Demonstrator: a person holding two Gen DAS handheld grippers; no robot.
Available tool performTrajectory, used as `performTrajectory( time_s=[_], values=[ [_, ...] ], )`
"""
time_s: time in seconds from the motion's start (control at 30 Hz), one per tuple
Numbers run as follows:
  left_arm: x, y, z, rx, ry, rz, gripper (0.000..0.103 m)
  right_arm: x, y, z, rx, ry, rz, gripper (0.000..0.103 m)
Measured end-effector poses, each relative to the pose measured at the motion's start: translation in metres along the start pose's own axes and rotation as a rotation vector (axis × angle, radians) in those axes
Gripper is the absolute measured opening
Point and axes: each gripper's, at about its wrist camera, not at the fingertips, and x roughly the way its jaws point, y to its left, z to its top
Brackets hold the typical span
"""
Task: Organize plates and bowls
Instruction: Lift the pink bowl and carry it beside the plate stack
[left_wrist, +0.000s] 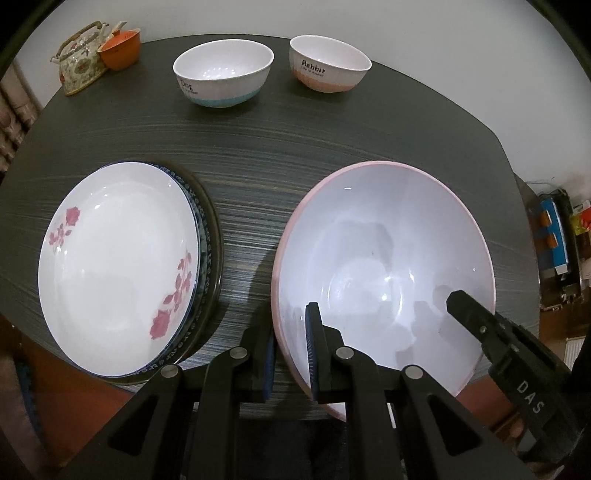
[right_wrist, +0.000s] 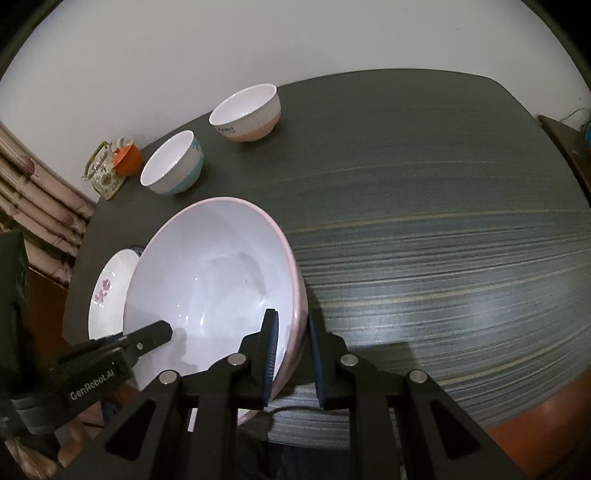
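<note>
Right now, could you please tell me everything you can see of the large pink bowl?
The large pink bowl is wide, glossy and ceramic-looking, pale inside with a pink rim and outer wall, and empty. It sits upright near the dark table's front edge, right of the plate stack. The left gripper and right gripper each straddle its rim, one finger inside, one outside.

The large pink-rimmed bowl (left_wrist: 384, 258) looks like glazed ceramic, smooth and glossy, with bright highlights inside. Left of that bowl, the flowered plate (left_wrist: 118, 266) has the same shiny white glaze. Beyond the bowl, two small bowls (left_wrist: 223, 72) (left_wrist: 330, 62) look glossy too. The tabletop (left_wrist: 258, 147) is dark, streaked like wood grain, with a dull sheen. The left hand-held gripper (left_wrist: 290, 354) and right hand-held gripper (right_wrist: 291, 358) are matt black plastic with metal pins and ribbed blue pads (left_wrist: 313, 354).
</note>
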Motion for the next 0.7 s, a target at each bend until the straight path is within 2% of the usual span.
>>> performTrajectory(
  time_s=[0.7],
  values=[
    [0.0093,0.0006,-0.0020,0.013,0.001,0.009,0.011,0.0085,-0.0093,-0.0088,0.031,0.046,0.002,0.017]
  ],
)
